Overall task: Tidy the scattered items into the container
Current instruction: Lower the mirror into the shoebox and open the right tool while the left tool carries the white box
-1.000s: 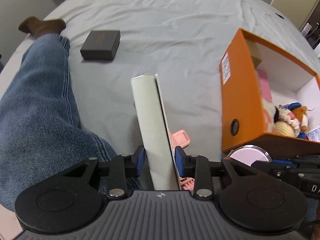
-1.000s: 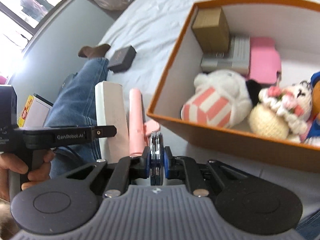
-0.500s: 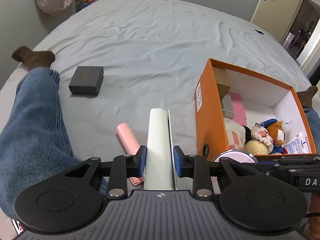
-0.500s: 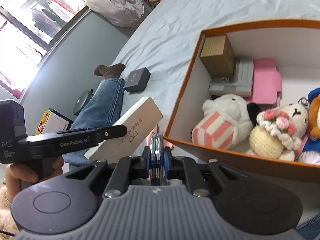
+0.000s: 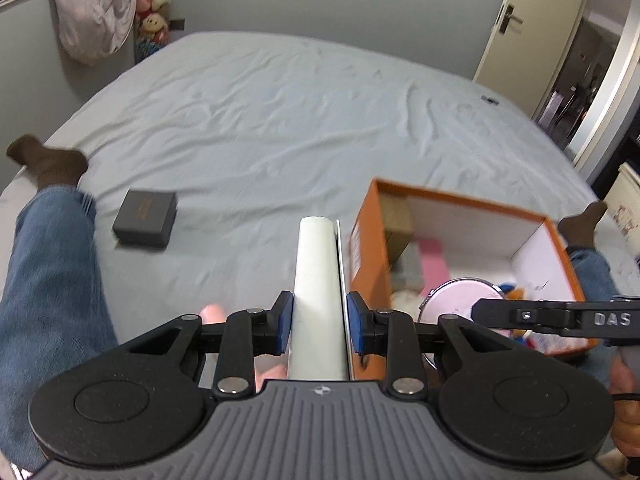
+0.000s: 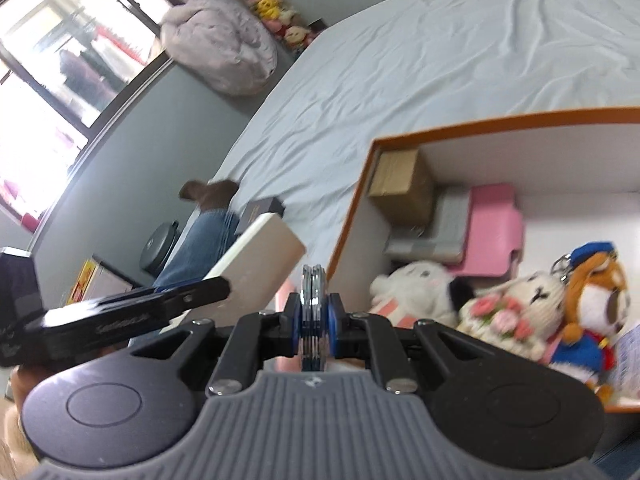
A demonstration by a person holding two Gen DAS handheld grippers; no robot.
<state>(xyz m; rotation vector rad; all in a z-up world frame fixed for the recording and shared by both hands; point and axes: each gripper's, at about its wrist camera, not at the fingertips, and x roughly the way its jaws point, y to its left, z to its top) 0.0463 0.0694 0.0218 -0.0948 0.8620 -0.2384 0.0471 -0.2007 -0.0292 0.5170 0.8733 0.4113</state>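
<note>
Two items are held above the bed (image 5: 280,120): the left gripper (image 5: 319,322) is clenched on a long white box (image 5: 318,280), its blue pads pressing both sides, and the right gripper (image 6: 315,318) is clamped on a round compact mirror (image 6: 314,312), seen edge-on as stacked chrome rims in the right wrist view and as a pale pink disc (image 5: 460,300) in the left wrist view. The white box pokes forward just beside the left wall of the orange container (image 5: 368,248), which sits open on the grey sheet. A white label with small print is stuck on that orange wall, too blurred to read. Inside the container lie a brown cardboard box (image 6: 400,184), a grey flat box (image 6: 436,232), a pink case (image 6: 494,228), a white plush (image 6: 416,292), a cream crochet doll with pink flowers (image 6: 516,304) and an orange tiger plush in blue (image 6: 592,300). On the right gripper's black side arm the letters "DAS" (image 5: 612,319) can be read; the writing on the left one is smeared. A dark gift box (image 5: 145,218) with gold lettering, unreadable, lies well apart on the bed near a jeans-clad leg (image 5: 44,280) and brown sock (image 5: 48,162). A pink object (image 5: 212,314) shows under the left gripper.
</note>
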